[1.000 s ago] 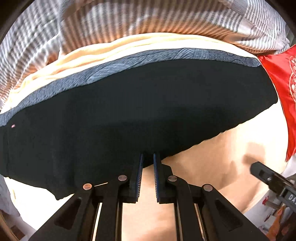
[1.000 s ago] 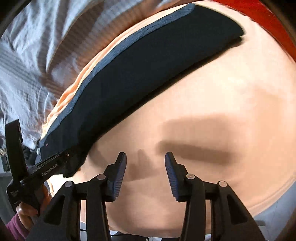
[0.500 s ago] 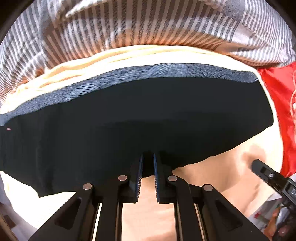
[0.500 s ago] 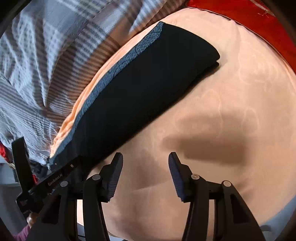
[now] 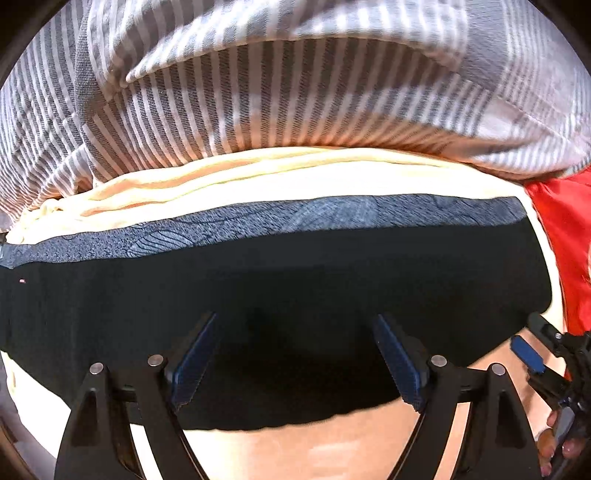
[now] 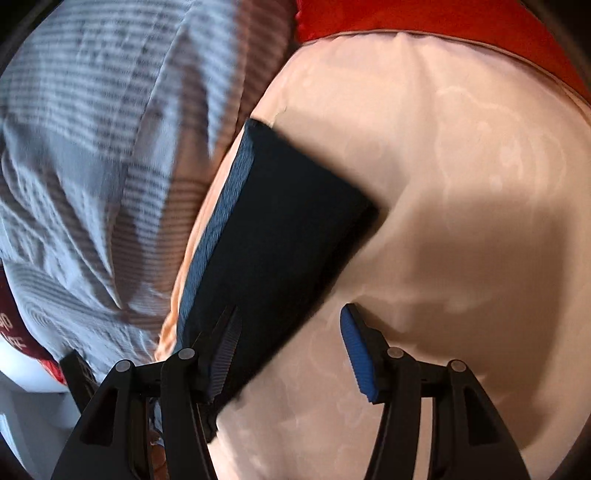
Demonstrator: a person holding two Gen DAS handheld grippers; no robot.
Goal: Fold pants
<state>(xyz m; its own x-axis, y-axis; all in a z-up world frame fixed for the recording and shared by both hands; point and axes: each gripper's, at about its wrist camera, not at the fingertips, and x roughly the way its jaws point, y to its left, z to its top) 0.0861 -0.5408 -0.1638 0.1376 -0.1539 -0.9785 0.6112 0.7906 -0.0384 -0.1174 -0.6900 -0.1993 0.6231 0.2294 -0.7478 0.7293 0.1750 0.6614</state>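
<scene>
The folded black pants [image 5: 280, 280] lie flat on a peach bedsheet [image 5: 332, 443] as a long dark band running crosswise just ahead of the left gripper [image 5: 295, 354]. Its jaws stand wide apart, released, with nothing between them; the blue-padded fingertips [image 5: 195, 354] sit over the near part of the cloth, though whether they touch it is hard to say from this angle. Along the far edge of the pants runs a grey-blue patterned strip [image 5: 295, 221], and beyond that a rumpled grey-and-white striped blanket [image 5: 280, 92]. To the right of the left gripper, a red cloth [image 5: 565, 236] lies past the end of the pants, and the right gripper [image 5: 546, 354] shows at the edge with the person's fingers behind it.

From the right wrist view, the right gripper [image 6: 291, 354] is also spread open and holds nothing. The pants [image 6: 280, 236] stretch away ahead and left of it; the left finger [image 6: 225, 350] overlaps the near end of the cloth while the right finger [image 6: 360, 354] is over bare sheet [image 6: 461, 221]. The striped blanket [image 6: 92, 166] lies farther left, blurred, and the red cloth [image 6: 424, 18] is at the far end.
</scene>
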